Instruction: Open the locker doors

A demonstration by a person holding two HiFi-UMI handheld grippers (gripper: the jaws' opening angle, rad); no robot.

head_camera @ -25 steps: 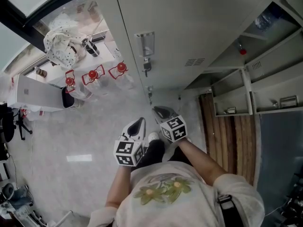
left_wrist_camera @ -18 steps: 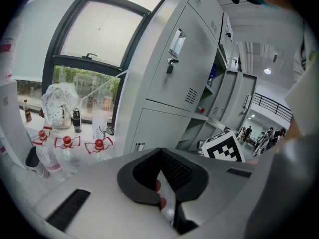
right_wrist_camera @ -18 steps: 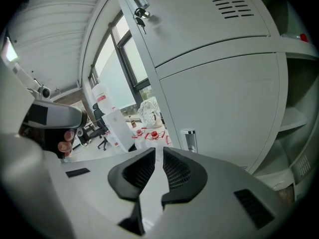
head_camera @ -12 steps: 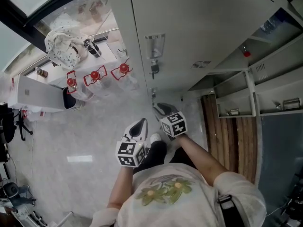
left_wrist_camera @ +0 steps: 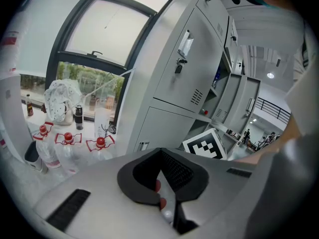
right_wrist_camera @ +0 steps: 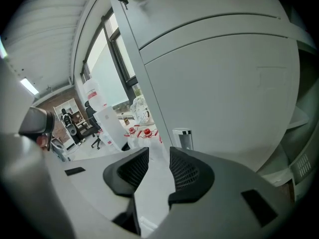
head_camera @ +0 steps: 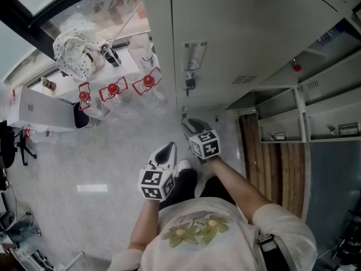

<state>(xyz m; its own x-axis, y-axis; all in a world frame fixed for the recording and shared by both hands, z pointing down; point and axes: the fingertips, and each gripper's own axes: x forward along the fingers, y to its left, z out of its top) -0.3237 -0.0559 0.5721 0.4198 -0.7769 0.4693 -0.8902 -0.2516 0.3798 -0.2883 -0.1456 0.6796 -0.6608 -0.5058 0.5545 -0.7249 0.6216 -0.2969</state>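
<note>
The grey locker front (head_camera: 242, 33) fills the top of the head view. Its tall door carries a label holder (head_camera: 194, 55) and a key in the lock (head_camera: 190, 83). Below it is a lower door (right_wrist_camera: 224, 93) with a small metal handle (right_wrist_camera: 183, 138). My right gripper (head_camera: 192, 126) (right_wrist_camera: 158, 152) points at that handle from a short way off. Its jaws have just been opening and stand apart with nothing between them. My left gripper (head_camera: 165, 147) (left_wrist_camera: 160, 151) hangs to its left, pad tips together, holding nothing.
Further right, several locker compartments (head_camera: 282, 103) stand open with shelves showing. On the floor at the left stand three red-capped water bottles (head_camera: 113, 89) and a white box (head_camera: 45, 112). A spotted white bag (head_camera: 73, 49) lies on the window sill.
The head view has swung, so the locker front now sits further right and larger. Both grippers stay close together in front of the person; the right one has shifted slightly.
</note>
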